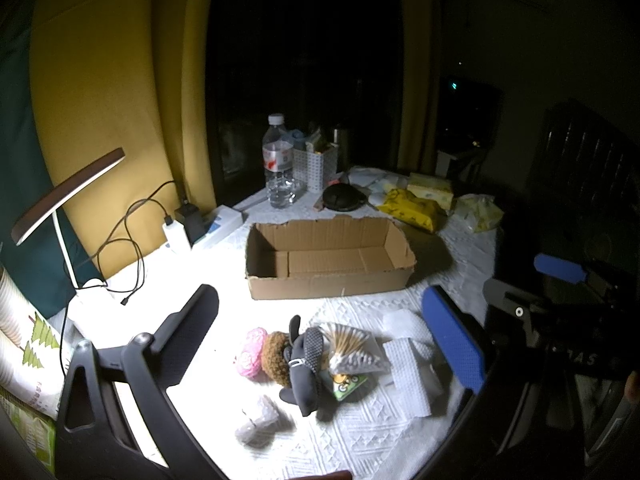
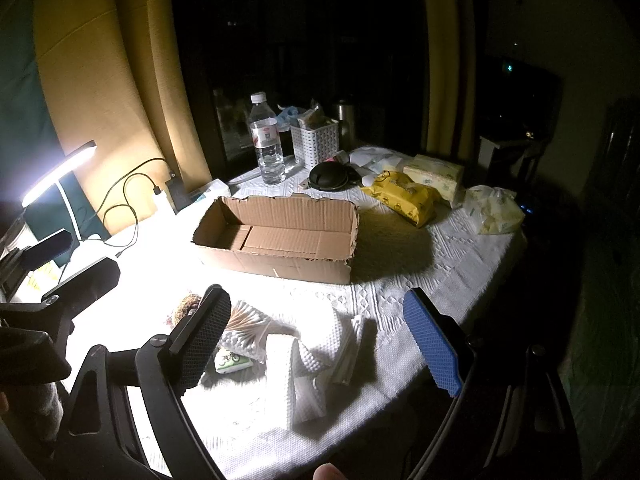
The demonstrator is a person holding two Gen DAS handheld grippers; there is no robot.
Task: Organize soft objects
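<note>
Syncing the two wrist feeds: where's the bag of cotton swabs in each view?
Left wrist: bag of cotton swabs lower centre, between the open fingers, right of the dark glove.
Right wrist: lower left, partly behind the black finger, beside the paper towels.
Shared landmark: cardboard box, beyond the pile.

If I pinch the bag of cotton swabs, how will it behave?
The bag of cotton swabs looks light. Its clear film is probably slippery and crinkly, so it may sag. It leans on the dark glove, which could shift.
</note>
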